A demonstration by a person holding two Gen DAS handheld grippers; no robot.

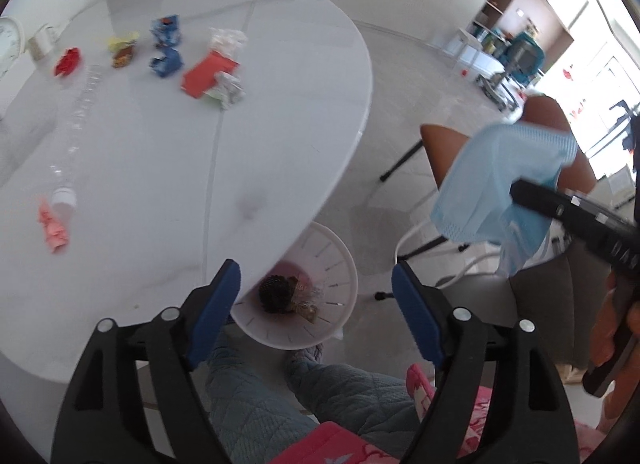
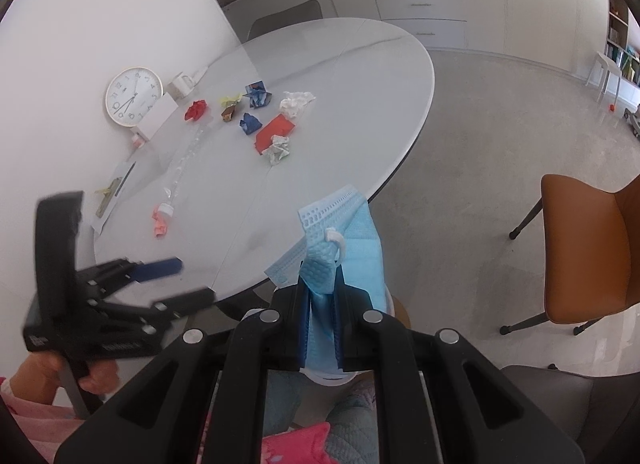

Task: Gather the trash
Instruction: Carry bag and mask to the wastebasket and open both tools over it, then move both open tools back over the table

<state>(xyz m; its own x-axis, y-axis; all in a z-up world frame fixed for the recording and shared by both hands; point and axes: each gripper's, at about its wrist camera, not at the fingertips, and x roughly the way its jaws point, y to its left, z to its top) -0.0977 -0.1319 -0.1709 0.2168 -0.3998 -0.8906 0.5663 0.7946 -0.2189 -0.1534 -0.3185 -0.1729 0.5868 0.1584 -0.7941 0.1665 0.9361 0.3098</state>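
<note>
Dropping trash into the bin (image 1: 320, 338) under the tabletop (image 1: 160, 152).
Our left gripper (image 1: 316, 292) is spread, empty; our right gripper (image 2: 322, 296) pinches the face mask (image 2: 348, 232) (bin next, we judge).

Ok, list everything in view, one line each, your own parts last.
table: one, white, oval.
bin: one, white, on the floor under the table edge, trash inside.
face mask: one, light blue, pinched in the right claw.
crumpled wrappers: several, red, blue, yellow, white, mid-table.
red packet: one, flat, mid-table.
plastic bottle: one, clear, lying down.
pink scrap: one, beside the bottle cap.
clock: one, white, against the wall.
chair: one, orange-brown, right.
left claw: open, above the bin.
right claw: shut on the mask.
</note>
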